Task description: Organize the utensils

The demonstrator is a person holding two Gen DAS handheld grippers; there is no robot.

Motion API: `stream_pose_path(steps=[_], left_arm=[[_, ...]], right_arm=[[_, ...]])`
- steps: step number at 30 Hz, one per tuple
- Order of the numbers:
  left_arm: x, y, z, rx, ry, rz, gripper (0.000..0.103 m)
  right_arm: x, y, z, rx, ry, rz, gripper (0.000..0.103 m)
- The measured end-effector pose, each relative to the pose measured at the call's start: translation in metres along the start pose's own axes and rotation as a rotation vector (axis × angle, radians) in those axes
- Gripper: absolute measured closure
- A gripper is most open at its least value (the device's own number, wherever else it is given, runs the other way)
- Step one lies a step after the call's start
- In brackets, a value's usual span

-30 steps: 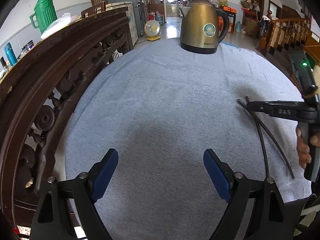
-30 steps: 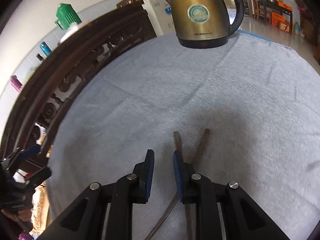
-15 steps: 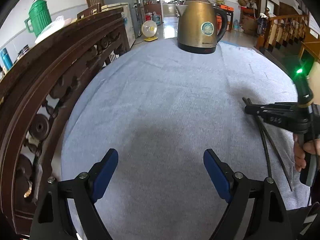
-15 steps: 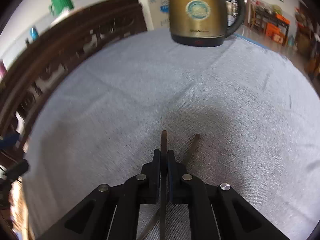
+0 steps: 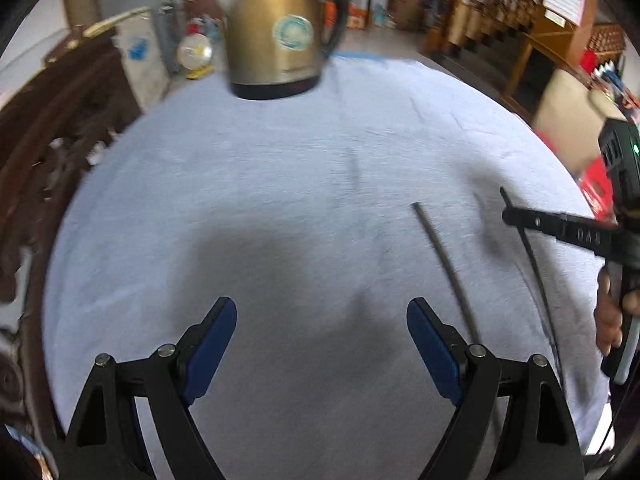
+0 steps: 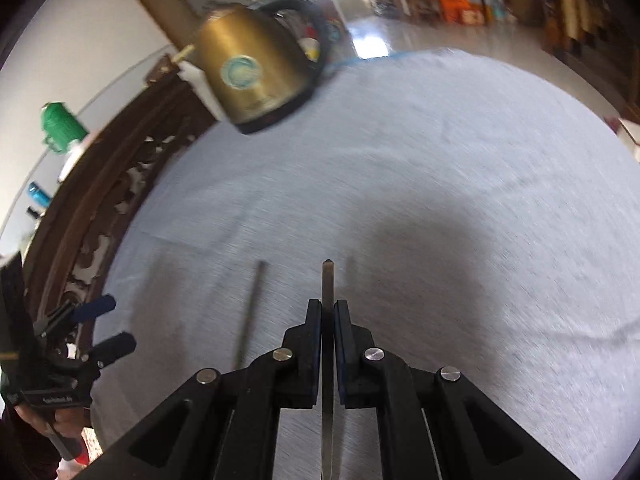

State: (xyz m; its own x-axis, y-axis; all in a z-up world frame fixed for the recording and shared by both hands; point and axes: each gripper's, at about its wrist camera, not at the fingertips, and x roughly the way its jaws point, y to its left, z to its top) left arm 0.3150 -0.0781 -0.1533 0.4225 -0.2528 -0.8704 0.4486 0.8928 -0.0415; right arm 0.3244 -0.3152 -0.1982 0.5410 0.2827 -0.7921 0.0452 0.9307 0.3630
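Observation:
Two dark chopsticks are on a grey cloth-covered table [image 5: 280, 200]. My right gripper [image 6: 327, 308] is shut on one chopstick [image 6: 327, 280] and holds it lifted off the cloth; it also shows in the left wrist view [image 5: 532, 248], where the right gripper [image 5: 510, 216] clamps it near its far end. The second chopstick [image 5: 444, 264] lies on the cloth, also seen in the right wrist view [image 6: 250, 312], left of the held one. My left gripper [image 5: 322, 336] is open and empty, low over the cloth, left of the lying chopstick.
A brass electric kettle [image 5: 280, 36] stands at the far edge of the table; it also shows in the right wrist view [image 6: 252, 80]. A carved dark wooden bench back [image 5: 48, 128] runs along the left side. A green jug [image 6: 60, 124] sits beyond it.
My right gripper closed on one chopstick and lifted it away from the other. My left gripper swung right, so the lying chopstick now sits near its right finger.

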Motion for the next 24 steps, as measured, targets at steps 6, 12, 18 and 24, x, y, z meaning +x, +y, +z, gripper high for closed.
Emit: stream_pose_path(steps=[6,12,18,24], left_arm=[[0.029,-0.025,0.033,0.029,0.061,-0.09,0.016],[0.053,-0.052,0.048,0.099,0.101,-0.137,0.028],[0.073,-0.064,0.056,0.121,0.17,-0.192,0.037],[0.08,-0.069,0.067,0.131,0.161,-0.203,0.044]], right_arm=[[-0.003,-0.006,-0.011,0.034,0.058,-0.078,0.096],[-0.003,-0.02,-0.022,0.068,0.095,-0.08,0.096],[-0.004,-0.022,-0.023,0.068,0.099,-0.065,0.095],[-0.01,-0.026,-0.026,0.07,0.098,-0.046,0.094]])
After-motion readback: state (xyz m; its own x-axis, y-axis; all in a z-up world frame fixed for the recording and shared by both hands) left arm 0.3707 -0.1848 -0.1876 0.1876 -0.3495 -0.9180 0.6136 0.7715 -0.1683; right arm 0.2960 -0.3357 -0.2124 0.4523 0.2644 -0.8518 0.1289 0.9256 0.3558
